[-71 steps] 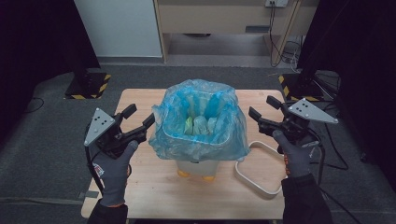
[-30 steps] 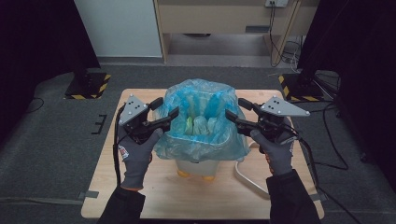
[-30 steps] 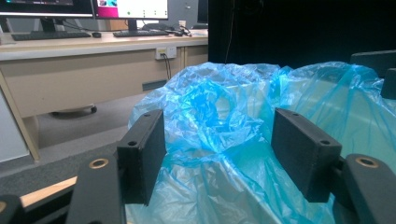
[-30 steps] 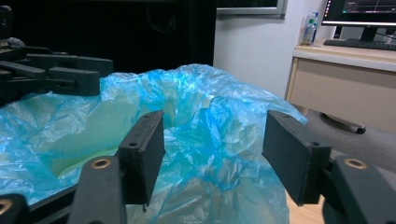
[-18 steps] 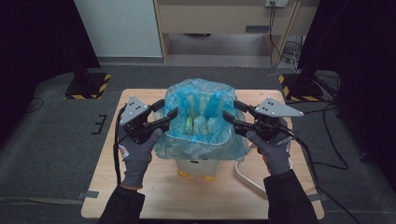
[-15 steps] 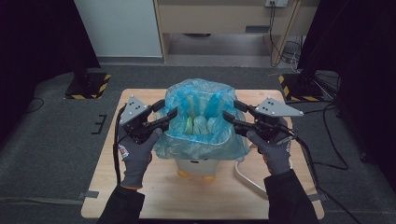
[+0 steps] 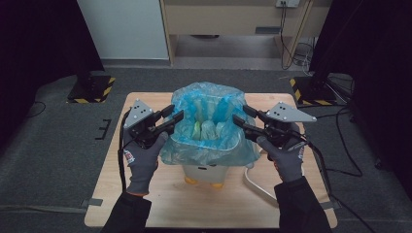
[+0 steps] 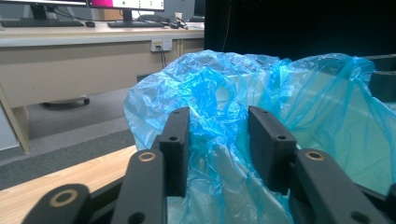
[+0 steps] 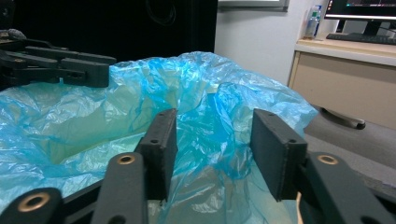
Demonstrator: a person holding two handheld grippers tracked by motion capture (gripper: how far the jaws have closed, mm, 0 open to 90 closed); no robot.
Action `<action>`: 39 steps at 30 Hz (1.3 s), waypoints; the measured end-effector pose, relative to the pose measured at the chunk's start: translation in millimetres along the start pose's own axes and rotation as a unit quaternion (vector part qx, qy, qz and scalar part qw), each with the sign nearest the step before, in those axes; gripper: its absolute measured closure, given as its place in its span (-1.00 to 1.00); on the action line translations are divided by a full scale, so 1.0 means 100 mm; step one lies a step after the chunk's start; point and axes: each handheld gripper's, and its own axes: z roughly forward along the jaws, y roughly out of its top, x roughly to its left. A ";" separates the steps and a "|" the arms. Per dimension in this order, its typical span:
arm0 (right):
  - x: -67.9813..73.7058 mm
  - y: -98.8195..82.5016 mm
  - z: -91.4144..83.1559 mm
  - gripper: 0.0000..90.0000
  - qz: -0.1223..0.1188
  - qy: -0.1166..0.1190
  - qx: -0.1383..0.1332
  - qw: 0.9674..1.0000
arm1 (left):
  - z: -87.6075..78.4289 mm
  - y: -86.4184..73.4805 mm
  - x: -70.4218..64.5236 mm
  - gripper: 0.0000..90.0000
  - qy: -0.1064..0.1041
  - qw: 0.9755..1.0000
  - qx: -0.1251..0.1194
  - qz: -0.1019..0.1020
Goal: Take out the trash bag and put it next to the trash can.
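Both grippers are at the blue bin bag (image 7: 209, 141) right now, one on each side of its raised rim. Left gripper (image 7: 176, 118) comes in from the left edge of the bag, its jaws have just been closing, and in the left gripper view a fold of the blue plastic (image 8: 217, 140) bulges up between the two black pads (image 8: 176, 144). There is a visible gap on both sides of that fold, so the pads are not yet pinching it: narrowing, but not gripping. Right gripper (image 7: 239, 120) mirrors it on the far side, jaws also just closing, with a ridge of bag film (image 9: 210, 135) standing between its pads (image 9: 161, 149) and clear space either side.

Where's the bag? It lines a white bin (image 7: 206, 174) sitting in the middle of the wooden table (image 7: 145, 208), its top puffed up and open, pale contents (image 7: 206, 130) visible inside. A white ring-shaped lid or frame (image 7: 255, 182) lies on the table just beside the bin, under the right forearm. Gloved hands (image 7: 143, 160) hold both tools level with the bag's mouth.
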 end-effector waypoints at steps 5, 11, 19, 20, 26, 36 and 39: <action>0.00 0.00 -0.02 0.37 -0.003 -0.005 -0.001 1.000 | 0.00 0.00 -0.01 0.45 -0.003 1.000 0.001 -0.003; 0.02 0.01 -0.05 0.54 -0.002 -0.012 -0.003 1.000 | -0.01 0.00 -0.02 0.51 -0.002 1.000 -0.001 -0.006; 0.04 0.02 -0.06 0.76 -0.005 -0.014 -0.007 1.000 | -0.04 0.02 0.00 0.62 -0.007 1.000 -0.011 -0.019; 0.05 0.02 -0.06 0.78 -0.007 -0.013 -0.005 1.000 | -0.04 0.02 0.00 0.62 -0.007 1.000 -0.011 -0.019; 0.09 0.07 -0.03 0.88 -0.011 -0.010 -0.003 1.000 | -0.08 0.04 0.00 0.75 -0.007 1.000 -0.012 -0.019; 0.07 0.14 -0.07 0.95 0.006 0.002 -0.032 0.999 | -0.15 0.09 -0.07 0.90 -0.019 0.999 -0.045 -0.015; 0.06 0.15 -0.08 0.96 0.009 0.007 -0.036 0.999 | -0.15 0.11 -0.12 0.91 -0.032 0.998 -0.059 -0.014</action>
